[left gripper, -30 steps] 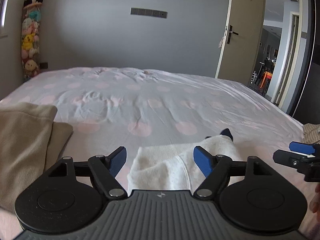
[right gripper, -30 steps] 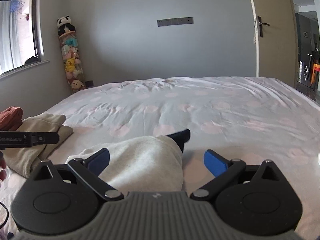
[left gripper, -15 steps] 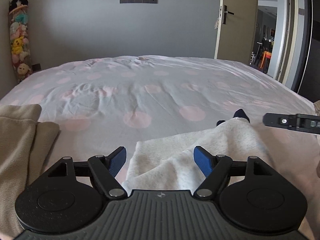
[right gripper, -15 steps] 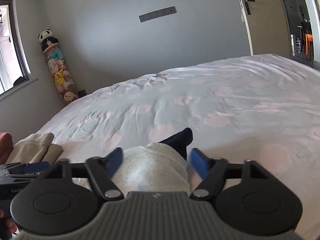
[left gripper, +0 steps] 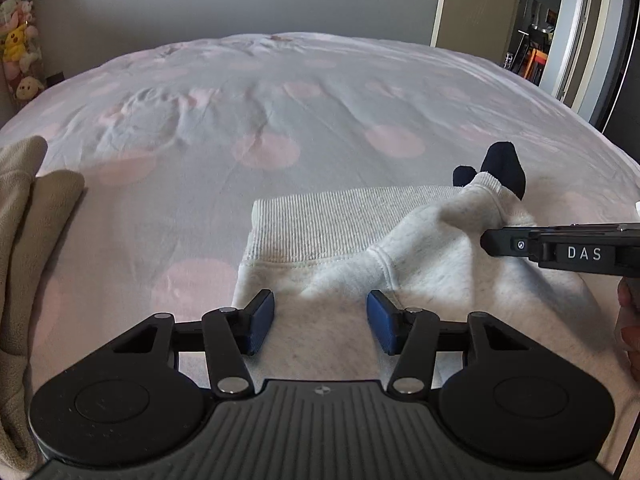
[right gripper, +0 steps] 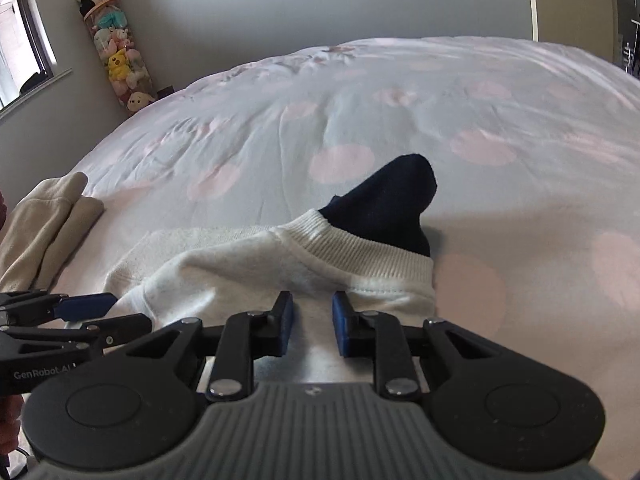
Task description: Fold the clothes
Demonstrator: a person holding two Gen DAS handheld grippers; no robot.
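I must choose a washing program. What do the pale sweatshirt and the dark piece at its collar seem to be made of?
Pale sweatshirt: probably cotton fleece, matte, slightly heathered, with ribbed knit hem and collar.
Dark piece: a soft matte navy knit, perhaps; its weave is too dark to tell.

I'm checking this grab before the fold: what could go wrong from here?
1. The left gripper is closing over flat sweatshirt fabric, so it may pinch only the top layer.
2. The right gripper, closing near the ribbed hem, may miss the dark inner piece, which could slip out when lifted.
3. The folded beige garment lies close by and might get dragged.
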